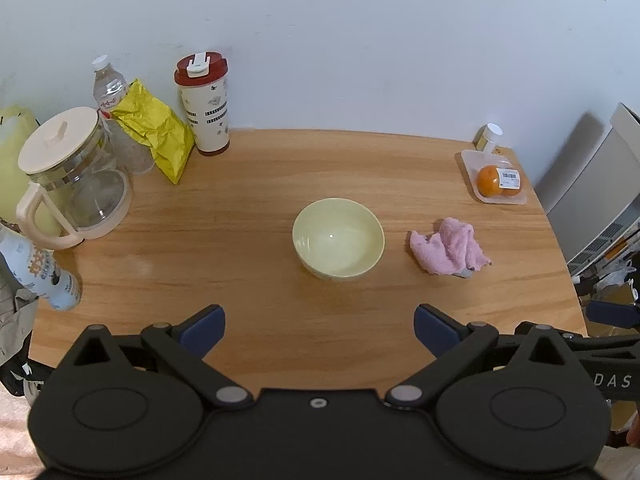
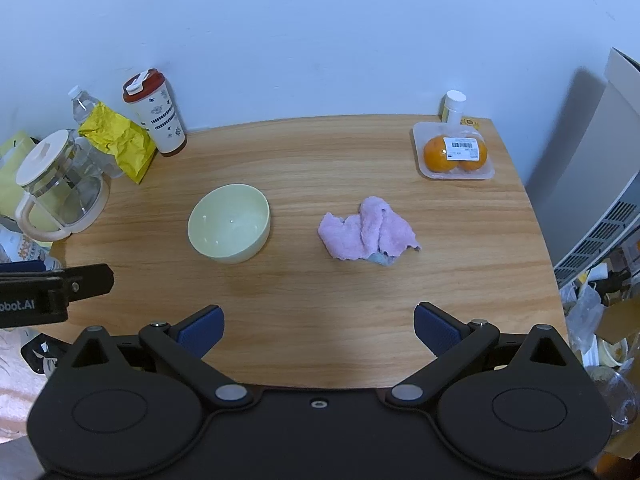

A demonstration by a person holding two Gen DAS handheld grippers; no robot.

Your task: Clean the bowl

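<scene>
A pale yellow-green bowl (image 1: 338, 237) (image 2: 229, 223) stands upright and empty-looking in the middle of the wooden table (image 1: 260, 320). To its right lies a crumpled pink cloth (image 1: 448, 246) (image 2: 369, 234). My left gripper (image 1: 319, 330) hovers over the near table edge, open, facing the bowl with nothing between its blue pads. My right gripper (image 2: 319, 328) is open too, near the front edge, with the cloth ahead and slightly right. Each gripper shows at the edge of the other's view.
Back left stand a glass jug (image 1: 72, 184) with a cream lid, a water bottle (image 1: 107, 88), a yellow bag (image 1: 156, 128) and a red-lidded tumbler (image 1: 204, 104). A tray of oranges (image 2: 454, 152) and a small white-capped jar (image 2: 454, 106) sit back right. Clutter lies beyond the table's right edge.
</scene>
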